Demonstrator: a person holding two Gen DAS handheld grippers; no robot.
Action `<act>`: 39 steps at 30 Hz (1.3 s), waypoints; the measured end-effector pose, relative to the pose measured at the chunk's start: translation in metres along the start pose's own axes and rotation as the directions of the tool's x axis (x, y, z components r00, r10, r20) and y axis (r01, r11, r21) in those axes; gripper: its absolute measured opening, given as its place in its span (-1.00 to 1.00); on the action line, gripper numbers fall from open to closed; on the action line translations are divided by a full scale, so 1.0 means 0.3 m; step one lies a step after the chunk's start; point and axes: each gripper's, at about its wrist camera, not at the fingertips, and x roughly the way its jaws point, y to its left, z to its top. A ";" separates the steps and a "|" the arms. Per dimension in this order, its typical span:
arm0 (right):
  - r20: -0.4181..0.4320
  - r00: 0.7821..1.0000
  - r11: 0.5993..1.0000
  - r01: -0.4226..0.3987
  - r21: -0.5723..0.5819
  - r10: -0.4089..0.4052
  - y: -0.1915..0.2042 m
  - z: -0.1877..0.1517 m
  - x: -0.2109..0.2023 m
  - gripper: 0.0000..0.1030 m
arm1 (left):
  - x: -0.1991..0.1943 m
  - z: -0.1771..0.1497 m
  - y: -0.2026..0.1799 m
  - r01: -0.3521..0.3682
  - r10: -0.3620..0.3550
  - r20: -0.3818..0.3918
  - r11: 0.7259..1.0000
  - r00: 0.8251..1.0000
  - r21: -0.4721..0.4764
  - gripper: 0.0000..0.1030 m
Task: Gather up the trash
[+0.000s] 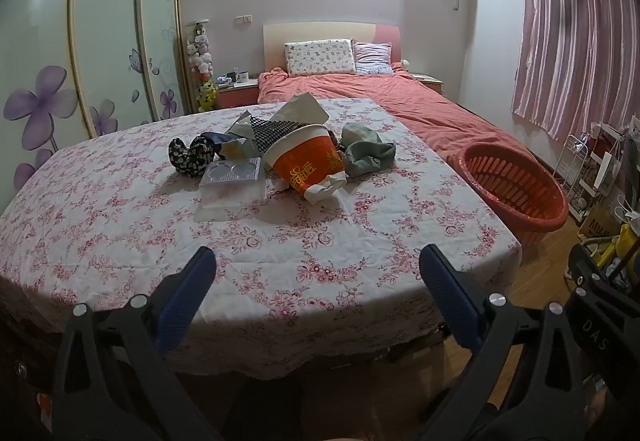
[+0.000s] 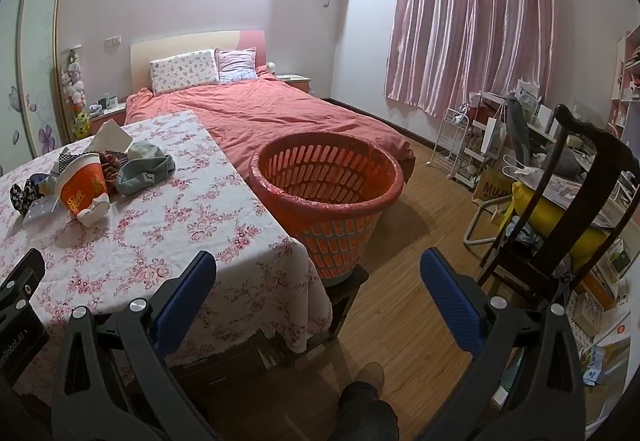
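Note:
A pile of trash lies in the middle of the floral-clothed table (image 1: 120, 225): an orange paper cup (image 1: 306, 161) on its side, a clear plastic tray (image 1: 234, 173), silver foil wrappers (image 1: 298, 111), a grey-green cloth (image 1: 366, 151) and a dark floral cloth (image 1: 192, 153). The cup (image 2: 82, 185) and grey-green cloth (image 2: 146, 167) also show in the right wrist view. An orange slatted basket (image 2: 326, 197) stands on a stool right of the table; it also shows in the left wrist view (image 1: 516, 185). My left gripper (image 1: 318, 273) is open and empty over the table's near edge. My right gripper (image 2: 318, 277) is open and empty, facing the basket.
A bed with a red cover (image 2: 260, 113) lies behind the table. A dark wooden chair with a yellow cushion (image 2: 560, 213) and cluttered shelves (image 2: 472, 145) stand at the right. Wooden floor (image 2: 420, 241) lies between basket and chair. A wardrobe (image 1: 100, 61) lines the left wall.

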 end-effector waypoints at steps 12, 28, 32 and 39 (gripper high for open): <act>-0.001 1.000 1.000 0.000 0.000 0.000 0.000 0.000 0.002 0.96 | 0.000 0.000 0.000 0.001 -0.001 0.000 1.000 1.000 0.000 0.92; -0.001 1.000 1.000 0.000 0.001 0.000 -0.005 -0.001 -0.005 0.96 | 0.000 0.000 0.000 0.002 -0.002 0.000 1.000 1.000 -0.002 0.92; -0.001 1.000 1.000 0.000 0.001 0.000 -0.005 0.000 -0.006 0.96 | 0.000 0.000 0.000 0.002 -0.002 0.000 1.000 1.000 -0.002 0.92; -0.002 1.000 1.000 -0.001 0.001 0.001 -0.005 0.000 -0.005 0.96 | 0.000 0.000 0.000 0.002 -0.002 -0.001 1.000 1.000 -0.002 0.92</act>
